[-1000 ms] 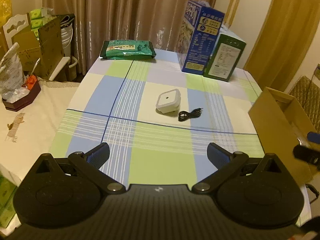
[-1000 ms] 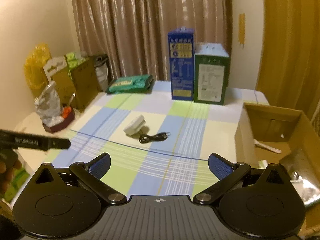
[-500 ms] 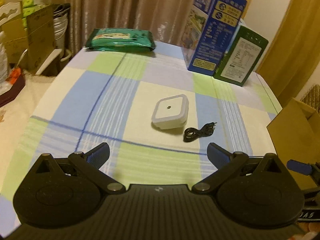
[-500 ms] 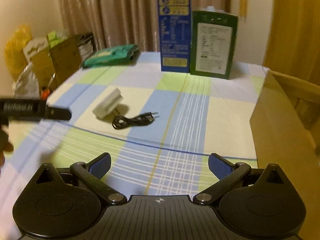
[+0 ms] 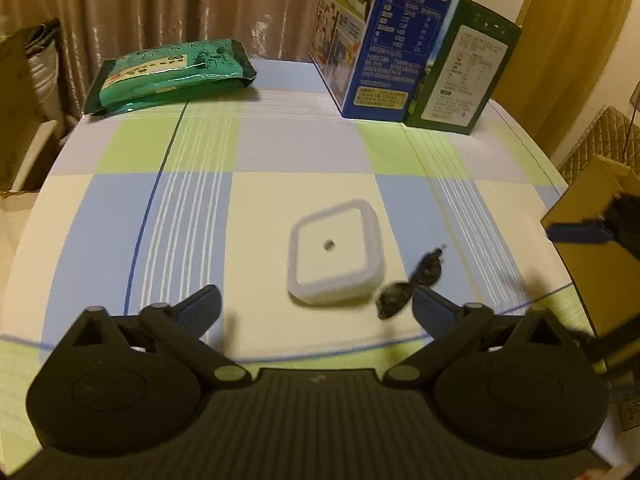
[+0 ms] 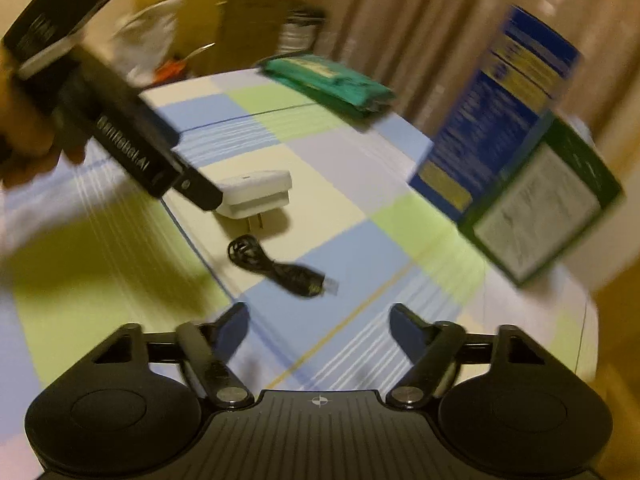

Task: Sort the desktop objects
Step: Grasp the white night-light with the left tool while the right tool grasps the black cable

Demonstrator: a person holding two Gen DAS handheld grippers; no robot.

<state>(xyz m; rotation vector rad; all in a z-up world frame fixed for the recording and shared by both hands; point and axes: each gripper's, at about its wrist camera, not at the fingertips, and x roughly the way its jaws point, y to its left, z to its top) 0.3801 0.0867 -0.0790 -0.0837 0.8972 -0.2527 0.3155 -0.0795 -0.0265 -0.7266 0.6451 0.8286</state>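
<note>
Checked tablecloth [image 5: 192, 216]: plug-in night light [image 5: 335, 251], coiled black cable [image 6: 276, 266]. Left gripper [image 5: 316, 308] and right gripper [image 6: 318, 320] both closing, empty. Risk: cable snagging the left fingertip.

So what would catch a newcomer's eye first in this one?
Probably the white plug-in adapter lying mid-table on the checked tablecloth, with the coiled black cable right beside it. Behind them, a tall blue carton and a green carton stand side by side at the far edge.
</note>
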